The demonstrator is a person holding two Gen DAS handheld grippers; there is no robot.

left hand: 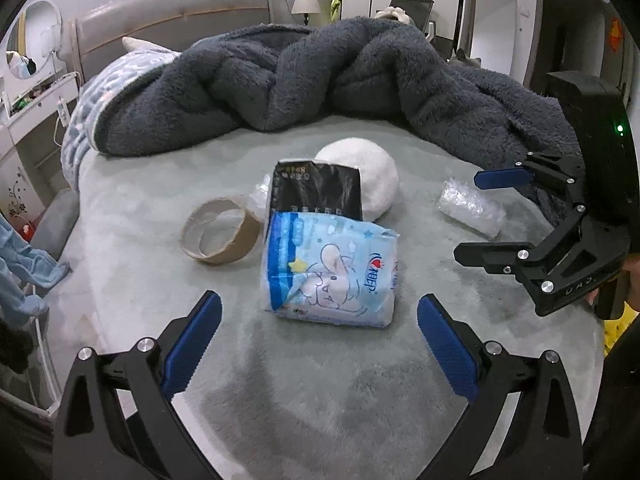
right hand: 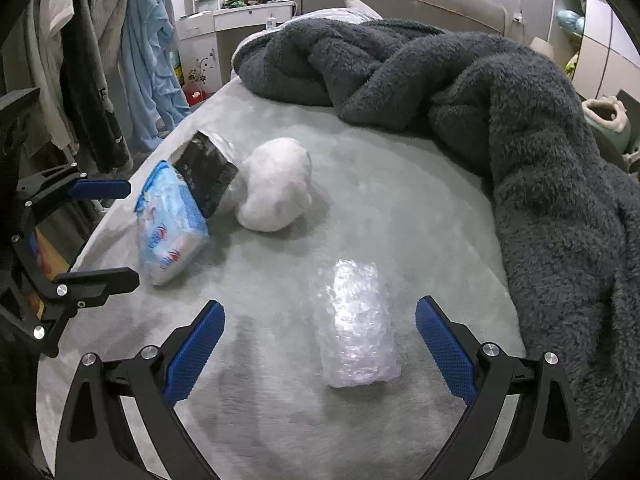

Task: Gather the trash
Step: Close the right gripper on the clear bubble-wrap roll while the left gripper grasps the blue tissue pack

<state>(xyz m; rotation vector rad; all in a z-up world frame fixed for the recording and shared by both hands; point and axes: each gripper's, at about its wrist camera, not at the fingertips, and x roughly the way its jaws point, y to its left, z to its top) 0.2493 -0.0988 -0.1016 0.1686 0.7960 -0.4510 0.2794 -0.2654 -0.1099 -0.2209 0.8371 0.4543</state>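
I am holding my left gripper [left hand: 319,344] low over the pale green bedspread [left hand: 320,400], its blue-padded jaws spread wide apart and gripping nothing. Just beyond the fingertips a blue-and-white tissue pack [left hand: 332,272] printed with a cartoon rabbit is lying flat. A black foil pouch [left hand: 318,192] is leaning against its far edge, and behind that a white fluffy ball [left hand: 372,176] is resting on the bed. To the left of the pack an empty cardboard tape roll [left hand: 220,236] is sitting on its side, apart from the pack.

I am holding my right gripper [right hand: 320,344] over the right part of the bed, jaws likewise wide apart and empty. A roll of bubble wrap [right hand: 354,324] is lying between the two fingers, near the right-hand one, touching neither. In the left wrist view the same gripper [left hand: 468,216] is showing at the right edge, with the bubble wrap [left hand: 470,208] just beyond its fingertips.

A rumpled dark grey fleece blanket [left hand: 320,72] is heaped across the far side of the bed and trailing down its right edge, in front of a padded headboard [left hand: 172,12].
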